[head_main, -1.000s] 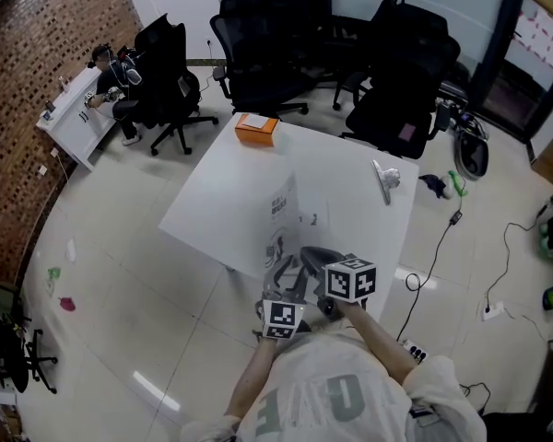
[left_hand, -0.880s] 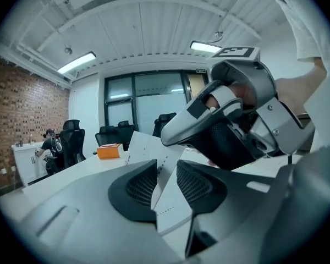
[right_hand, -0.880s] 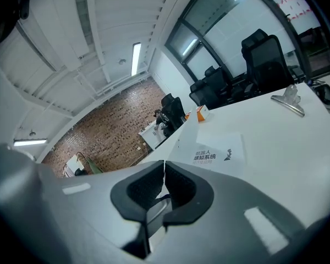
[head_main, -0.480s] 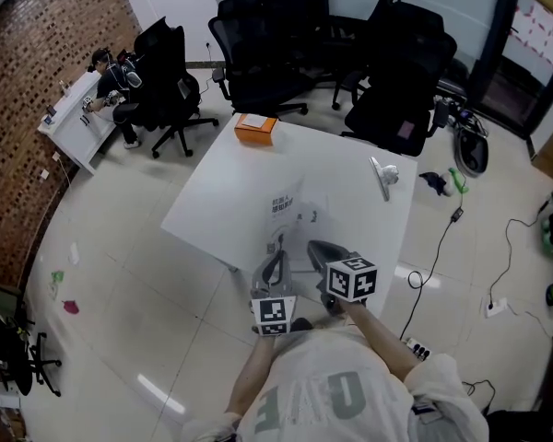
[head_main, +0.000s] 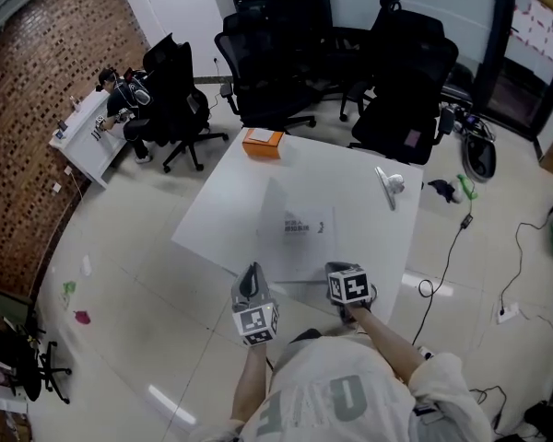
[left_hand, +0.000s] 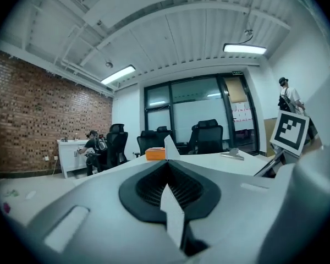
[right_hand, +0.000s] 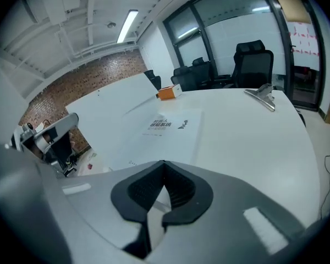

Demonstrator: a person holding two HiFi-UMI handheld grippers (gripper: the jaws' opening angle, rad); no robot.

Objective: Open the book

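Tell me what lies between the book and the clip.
Nothing: only bare table separates the book from the clip, shown in the head view and the right gripper view.

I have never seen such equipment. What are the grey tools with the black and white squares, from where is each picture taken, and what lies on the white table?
There is no robot here. A person holds a hand tool with two jaws, called a gripper, in each hand. The cubes with square markers are parts of these grippers.

The head view comes from a camera on the person's head, looking steeply down. The two gripper views come from cameras that ride on the grippers and look along their jaws.

On the white table lie a thin white book, a flat orange box and a silver metal clip.

The left gripper is shut on the book's white cover, which stands lifted. The right gripper is shut on a white edge of the book, on the person's side.
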